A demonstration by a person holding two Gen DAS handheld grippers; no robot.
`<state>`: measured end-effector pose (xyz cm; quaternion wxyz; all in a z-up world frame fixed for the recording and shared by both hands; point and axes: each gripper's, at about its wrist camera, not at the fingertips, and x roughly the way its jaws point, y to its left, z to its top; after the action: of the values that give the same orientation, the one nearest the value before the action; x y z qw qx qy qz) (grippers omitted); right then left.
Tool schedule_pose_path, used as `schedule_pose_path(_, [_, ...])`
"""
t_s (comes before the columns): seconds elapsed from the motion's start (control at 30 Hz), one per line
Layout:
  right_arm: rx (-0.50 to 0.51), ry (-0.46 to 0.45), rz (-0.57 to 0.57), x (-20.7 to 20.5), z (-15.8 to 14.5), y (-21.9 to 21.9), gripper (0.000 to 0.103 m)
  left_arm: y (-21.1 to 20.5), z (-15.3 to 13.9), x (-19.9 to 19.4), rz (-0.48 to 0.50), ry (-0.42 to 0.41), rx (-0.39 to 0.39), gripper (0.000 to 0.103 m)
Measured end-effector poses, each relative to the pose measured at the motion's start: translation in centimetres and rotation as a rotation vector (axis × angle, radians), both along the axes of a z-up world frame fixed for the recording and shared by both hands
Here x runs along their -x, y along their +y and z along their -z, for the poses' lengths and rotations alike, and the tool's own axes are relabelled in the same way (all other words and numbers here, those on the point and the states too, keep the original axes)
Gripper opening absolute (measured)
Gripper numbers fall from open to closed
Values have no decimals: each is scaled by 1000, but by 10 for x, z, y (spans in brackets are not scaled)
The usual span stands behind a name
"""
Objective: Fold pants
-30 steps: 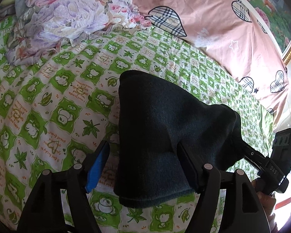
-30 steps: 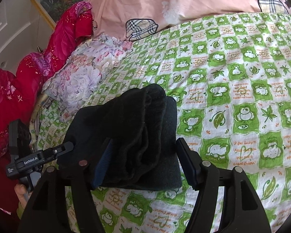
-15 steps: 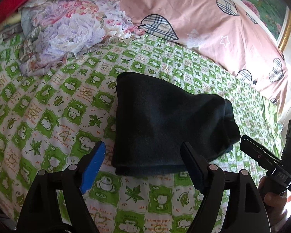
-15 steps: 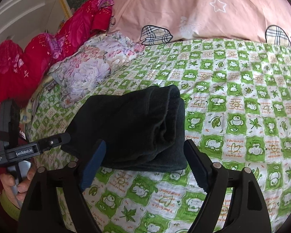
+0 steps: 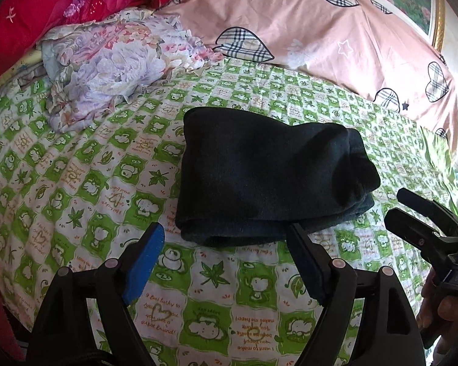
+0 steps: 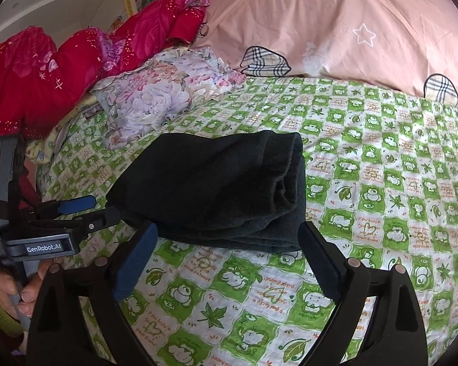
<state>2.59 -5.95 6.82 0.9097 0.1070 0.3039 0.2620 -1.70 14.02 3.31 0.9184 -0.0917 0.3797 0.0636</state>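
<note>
The dark pants [image 5: 265, 177] lie folded in a compact stack on the green-and-white patterned bedsheet [image 5: 85, 189]; they also show in the right wrist view [image 6: 216, 189]. My left gripper [image 5: 226, 244] is open and empty, just short of the stack's near edge. My right gripper [image 6: 229, 241] is open and empty, close to the stack's near edge on the other side. Each gripper shows in the other's view: the right one [image 5: 418, 216] at the far right, the left one [image 6: 85, 210] at the far left.
A floral cloth [image 5: 113, 67] lies bunched at the back left of the bed. A pink quilt with plaid hearts [image 5: 336, 36] runs along the back. Red bedding [image 6: 61, 70] is piled at the left. A framed picture [image 5: 412, 0] hangs behind.
Both grippers have drawn back from the folded pants, which now lie free on the sheet. The stack has settled flatter.
</note>
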Motion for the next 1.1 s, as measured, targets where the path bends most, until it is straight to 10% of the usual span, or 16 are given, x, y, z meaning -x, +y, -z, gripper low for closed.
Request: schedule_pose_path(1.1, [37,-51,-14,14,8,14,99,-13,3,19,13,-38,-85,91])
